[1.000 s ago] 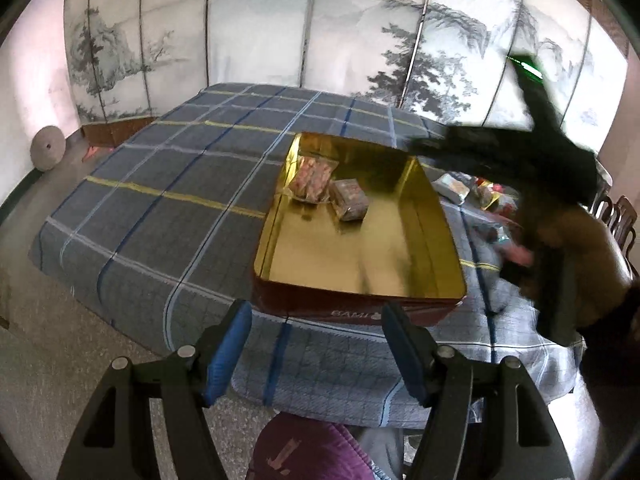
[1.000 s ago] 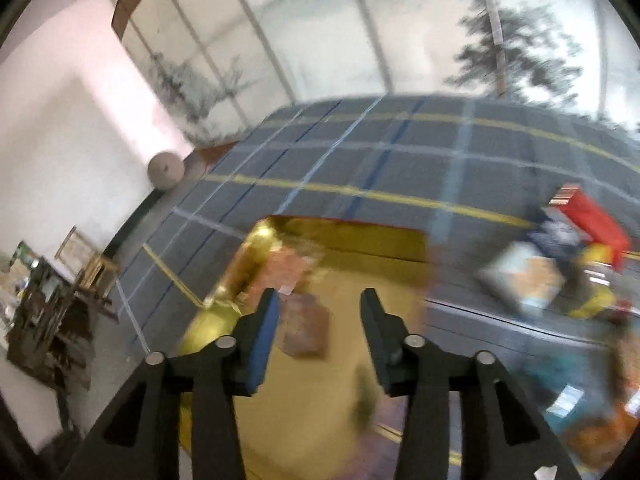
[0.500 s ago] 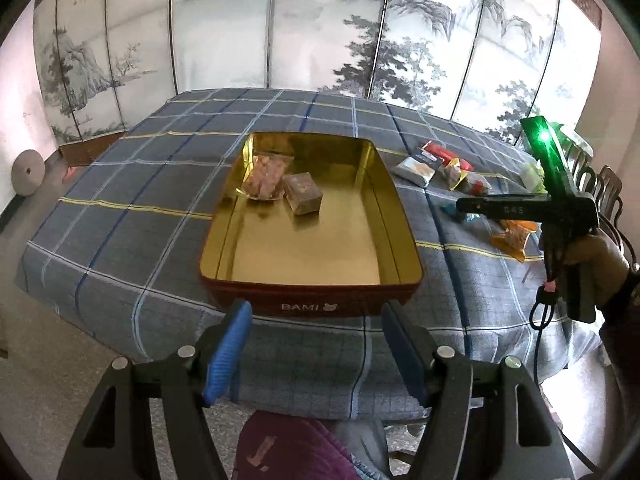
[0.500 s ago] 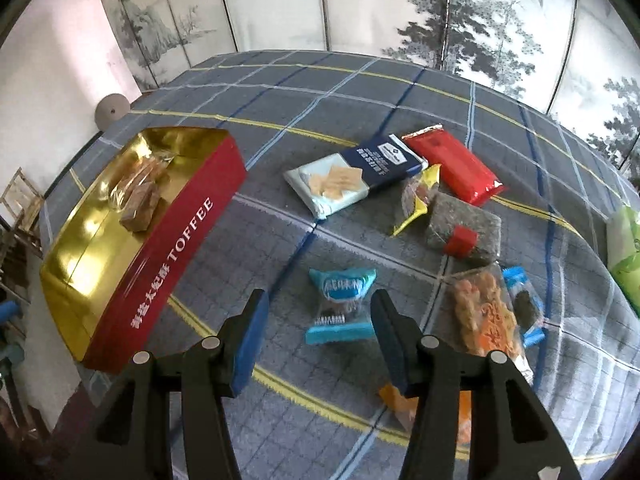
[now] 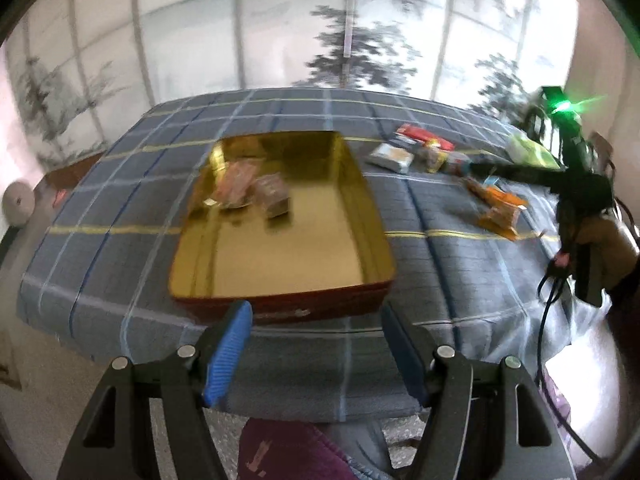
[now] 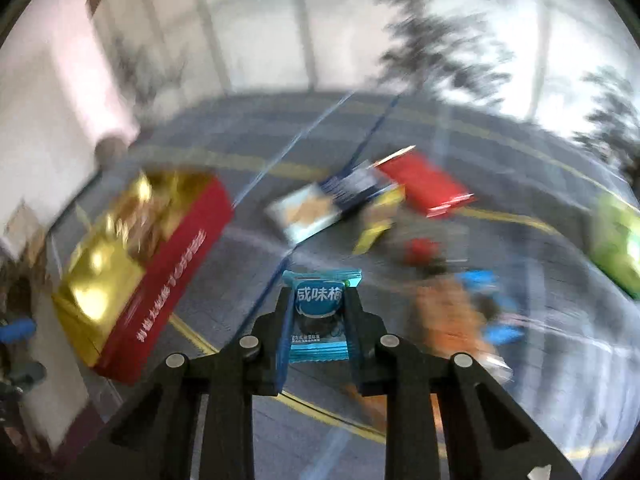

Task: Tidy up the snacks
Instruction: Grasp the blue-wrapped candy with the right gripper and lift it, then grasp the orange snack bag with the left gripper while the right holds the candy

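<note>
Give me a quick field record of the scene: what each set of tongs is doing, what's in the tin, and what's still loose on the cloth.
right tongs: just closed, shut on the blue snack packet
left tongs: open, holding nothing, near edge of the tin
tin: red outside, gold inside, open on the plaid tablecloth
tin contents: two wrapped snacks at the far end
loose snacks: red packet, cracker packet, orange packet, green packet, others blurred
image quality: motion blur in both views
</note>
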Demonstrator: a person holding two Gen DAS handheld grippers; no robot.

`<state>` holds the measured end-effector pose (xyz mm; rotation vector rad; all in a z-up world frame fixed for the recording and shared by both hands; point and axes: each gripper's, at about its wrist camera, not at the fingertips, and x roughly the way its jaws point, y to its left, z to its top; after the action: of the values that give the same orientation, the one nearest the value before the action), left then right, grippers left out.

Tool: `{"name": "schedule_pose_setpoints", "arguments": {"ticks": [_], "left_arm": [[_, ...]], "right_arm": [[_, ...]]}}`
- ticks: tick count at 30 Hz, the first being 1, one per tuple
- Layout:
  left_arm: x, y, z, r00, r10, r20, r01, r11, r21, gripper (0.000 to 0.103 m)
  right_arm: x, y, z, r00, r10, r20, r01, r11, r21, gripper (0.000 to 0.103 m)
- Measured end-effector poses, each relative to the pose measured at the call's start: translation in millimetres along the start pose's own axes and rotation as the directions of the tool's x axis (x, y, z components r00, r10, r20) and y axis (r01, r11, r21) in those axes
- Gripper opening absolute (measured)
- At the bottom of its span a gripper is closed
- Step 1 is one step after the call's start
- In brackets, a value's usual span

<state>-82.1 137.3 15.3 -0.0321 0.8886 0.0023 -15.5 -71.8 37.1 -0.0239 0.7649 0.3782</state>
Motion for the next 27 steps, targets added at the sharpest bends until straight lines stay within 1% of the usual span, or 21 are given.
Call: {"name": "schedule_pose_setpoints", "arguments": {"ticks": [2, 3, 4, 6, 7, 9, 10, 12, 14, 15, 16, 19, 21, 22, 23, 24, 25, 26, 27], "left_arm": [[3, -15, 3, 1.0, -0.025, -0.01, 0.026, 0.998, 0.059, 0.069], [5, -24, 5, 0.999, -0.044, -0.017, 0.045, 0.995, 0.09, 0.069], [7, -30, 7, 0.998, -0.063, -0.024, 0.065, 0.992, 0.105, 0.069], [16, -42, 15, 0.987, -0.145, -0.065, 0.151, 0.982, 0.109, 0.069], [23, -49, 22, 0.974, -0.202, -0.102, 0.211, 0.974, 0.088, 0.069], [35, -58, 34, 0.955, -0.262, -0.143, 0.27, 0.962, 0.046, 0.069], [44, -64, 42, 0.941, -0.295, -0.167, 0.302, 0.953, 0.019, 0.069], [59, -77, 58, 0.918, -0.341, -0.2, 0.341, 0.939, -0.036, 0.069], [68, -90, 69, 0.907, -0.37, -0.201, 0.367, 0.929, -0.053, 0.069], [74, -101, 78, 0.912, -0.361, -0.196, 0.362, 0.932, -0.031, 0.069], [78, -110, 84, 0.916, -0.352, -0.192, 0.358, 0.934, -0.004, 0.069], [93, -146, 93, 0.933, -0.31, -0.181, 0.337, 0.931, 0.141, 0.069], [106, -165, 93, 0.932, -0.309, -0.189, 0.348, 0.908, 0.233, 0.069], [112, -173, 93, 0.928, -0.313, -0.201, 0.359, 0.894, 0.268, 0.069], [117, -181, 93, 0.919, -0.333, -0.211, 0.384, 0.875, 0.293, 0.069], [122, -188, 93, 0.907, -0.358, -0.222, 0.415, 0.85, 0.323, 0.069], [128, -194, 92, 0.908, -0.353, -0.225, 0.414, 0.837, 0.357, 0.069], [133, -200, 92, 0.915, -0.338, -0.219, 0.399, 0.833, 0.384, 0.069], [137, -204, 92, 0.917, -0.337, -0.215, 0.398, 0.825, 0.401, 0.069]], "right_arm": [[-27, -25, -10, 0.997, -0.056, 0.05, 0.052, 0.996, 0.074, 0.022], [-35, -36, -15, 0.995, -0.086, 0.059, 0.08, 0.992, 0.099, 0.022], [-44, -55, -25, 0.988, -0.147, 0.056, 0.139, 0.983, 0.123, 0.022], [-47, -80, -36, 0.978, -0.209, 0.026, 0.203, 0.967, 0.153, 0.022], [-49, -93, -45, 0.971, -0.238, 0.011, 0.233, 0.957, 0.172, 0.022], [-48, -109, -61, 0.958, -0.286, -0.018, 0.285, 0.94, 0.189, 0.022], [-47, -116, -69, 0.951, -0.307, -0.032, 0.307, 0.932, 0.194, 0.022], [-44, -128, -84, 0.945, -0.324, -0.041, 0.325, 0.919, 0.225, 0.022], [-43, -137, -92, 0.941, -0.337, -0.04, 0.336, 0.907, 0.253, 0.022], [-42, -141, -95, 0.938, -0.345, -0.039, 0.342, 0.901, 0.265, 0.022], [-43, -143, -99, 0.941, -0.338, -0.019, 0.329, 0.899, 0.289, 0.022], [-45, -149, -101, 0.946, -0.325, 0.006, 0.306, 0.896, 0.32, 0.022], [-44, -154, -102, 0.948, -0.317, 0.015, 0.295, 0.897, 0.328, 0.023], [-42, -155, -102, 0.95, -0.312, 0.021, 0.288, 0.899, 0.329, 0.023], [-40, -156, -104, 0.951, -0.308, 0.027, 0.282, 0.9, 0.332, 0.024], [-40, -157, -105, 0.953, -0.303, 0.029, 0.276, 0.9, 0.337, 0.024], [-40, -159, -105, 0.955, -0.294, 0.033, 0.265, 0.901, 0.344, 0.024], [-41, -161, -106, 0.959, -0.281, 0.038, 0.25, 0.901, 0.354, 0.024], [-41, -163, -106, 0.962, -0.27, 0.042, 0.237, 0.9, 0.365, 0.024]]}}
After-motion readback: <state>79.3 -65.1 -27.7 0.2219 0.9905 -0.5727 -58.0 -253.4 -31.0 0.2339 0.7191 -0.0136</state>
